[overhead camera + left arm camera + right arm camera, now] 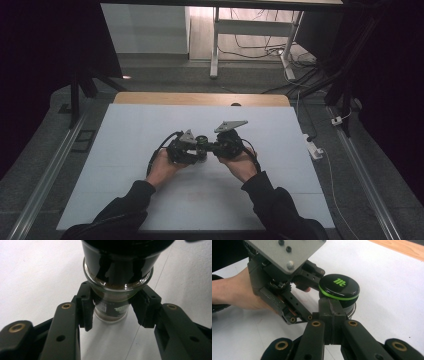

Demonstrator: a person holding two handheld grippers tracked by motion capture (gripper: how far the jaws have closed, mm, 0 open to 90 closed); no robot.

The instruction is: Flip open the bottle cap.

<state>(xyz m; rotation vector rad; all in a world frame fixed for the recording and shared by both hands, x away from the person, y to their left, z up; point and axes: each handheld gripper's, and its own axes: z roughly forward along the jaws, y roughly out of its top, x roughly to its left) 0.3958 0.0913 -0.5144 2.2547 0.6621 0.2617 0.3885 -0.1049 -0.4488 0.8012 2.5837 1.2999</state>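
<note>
A glass jar [201, 142] with dark contents and a black lid [339, 286] ringed in green stands on the white table sheet [150, 125]. My left gripper [115, 308] is shut on the jar's glass body [117, 272], one pad on each side below the lid. From the other side comes my right gripper [330, 312], its two pads pressed flat together and its tip right at the lid's rim. I cannot tell whether the tip touches the lid. Seen from above, the left gripper [196, 151] and right gripper [216, 147] meet at the jar mid-table.
A strip of bare wooden tabletop [200, 98] shows beyond the sheet's far edge. Metal rails [55, 160] run along both sides of the table. Cables and a power strip [314, 148] lie on the floor to the right, and a white desk frame [215, 45] stands behind.
</note>
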